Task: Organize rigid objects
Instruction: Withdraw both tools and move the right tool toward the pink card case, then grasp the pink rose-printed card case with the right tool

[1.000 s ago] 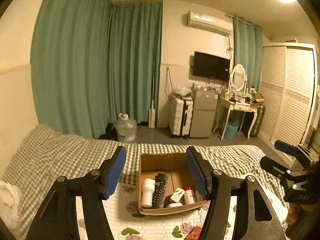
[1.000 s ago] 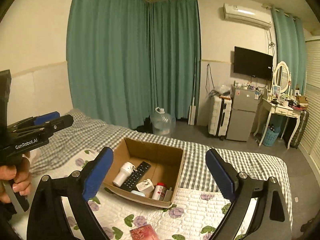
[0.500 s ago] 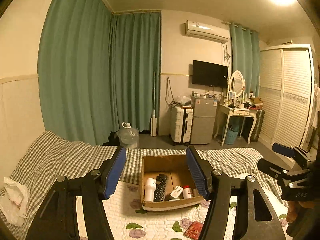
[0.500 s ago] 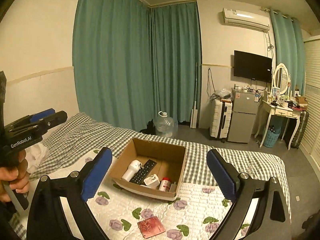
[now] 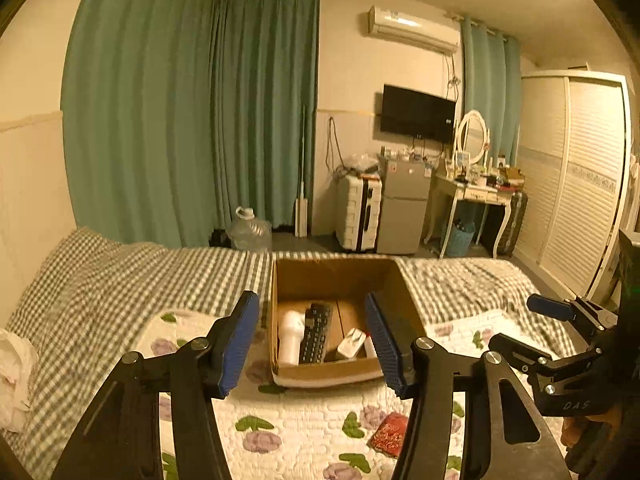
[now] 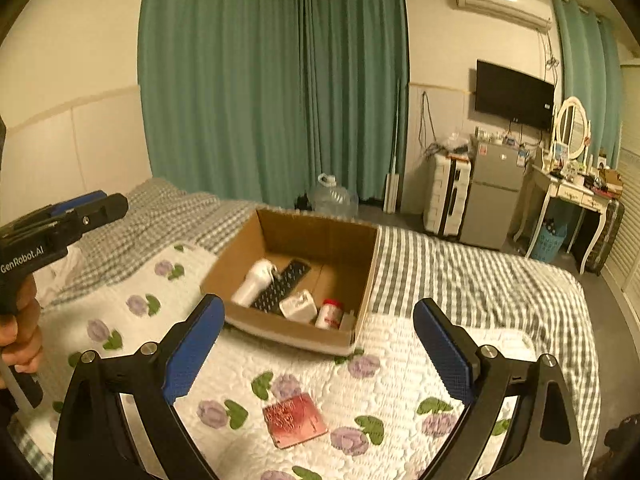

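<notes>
The left gripper [image 5: 312, 340] hangs above the bed [image 5: 100, 280] with its fingers [image 5: 236, 340] spread wide and nothing between them. Straight ahead of them, framed in the gap, an open box [image 5: 340, 276] sits on the quilt [image 5: 304, 424]. Inside it, left to right, lie a white bottle [image 5: 290, 336], a black remote [image 5: 316, 332] touching it, and a white adapter [image 5: 351, 342] partly hidden behind the right finger. Below that finger, nearer the camera, a red card [image 5: 390, 434] lies flat on the quilt, apart from the box. The right gripper [image 6: 320, 348] also hangs over the quilt [image 6: 392, 360] with its fingers [image 6: 444, 350] wide and empty. From its view the box [image 6: 320, 232] stands ahead of the fingers, slightly left of the gap's middle, holding the white bottle [image 6: 254, 282], remote [image 6: 282, 286], adapter [image 6: 298, 306] and a red-capped bottle [image 6: 329, 314] in a row toward the box's near right corner. The red card [image 6: 294, 420] lies between the fingers, nearer than the box and not touching it. At the far left of this view a hand [image 6: 18, 332] grips the left gripper's handle.
</notes>
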A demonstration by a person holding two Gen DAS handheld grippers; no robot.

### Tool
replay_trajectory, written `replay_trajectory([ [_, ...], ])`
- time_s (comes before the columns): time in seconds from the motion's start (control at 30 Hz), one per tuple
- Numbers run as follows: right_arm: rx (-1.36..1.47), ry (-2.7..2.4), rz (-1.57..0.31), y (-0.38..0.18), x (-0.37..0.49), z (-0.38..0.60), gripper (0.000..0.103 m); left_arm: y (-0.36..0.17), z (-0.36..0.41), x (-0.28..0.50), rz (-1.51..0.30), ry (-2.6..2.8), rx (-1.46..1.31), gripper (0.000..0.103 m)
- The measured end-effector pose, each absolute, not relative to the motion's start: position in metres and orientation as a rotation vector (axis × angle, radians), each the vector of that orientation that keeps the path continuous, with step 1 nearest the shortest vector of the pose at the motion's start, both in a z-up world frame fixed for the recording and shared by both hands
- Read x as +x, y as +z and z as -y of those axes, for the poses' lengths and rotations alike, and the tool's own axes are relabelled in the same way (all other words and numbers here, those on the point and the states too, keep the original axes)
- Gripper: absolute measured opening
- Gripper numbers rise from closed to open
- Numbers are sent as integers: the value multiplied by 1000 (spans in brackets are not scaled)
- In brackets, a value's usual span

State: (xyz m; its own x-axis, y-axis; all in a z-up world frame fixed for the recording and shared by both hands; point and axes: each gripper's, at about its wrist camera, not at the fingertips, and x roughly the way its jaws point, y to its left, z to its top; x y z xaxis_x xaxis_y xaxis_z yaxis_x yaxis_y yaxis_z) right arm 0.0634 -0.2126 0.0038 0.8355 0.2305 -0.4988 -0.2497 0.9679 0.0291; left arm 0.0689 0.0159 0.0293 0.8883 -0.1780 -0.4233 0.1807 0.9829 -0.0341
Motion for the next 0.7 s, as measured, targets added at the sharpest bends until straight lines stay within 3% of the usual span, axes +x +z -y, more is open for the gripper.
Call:
replay_trajectory([
  [0.7,-212,384,-955,-167,116,175,96,-91,-12,120,-714,-171,25,58],
])
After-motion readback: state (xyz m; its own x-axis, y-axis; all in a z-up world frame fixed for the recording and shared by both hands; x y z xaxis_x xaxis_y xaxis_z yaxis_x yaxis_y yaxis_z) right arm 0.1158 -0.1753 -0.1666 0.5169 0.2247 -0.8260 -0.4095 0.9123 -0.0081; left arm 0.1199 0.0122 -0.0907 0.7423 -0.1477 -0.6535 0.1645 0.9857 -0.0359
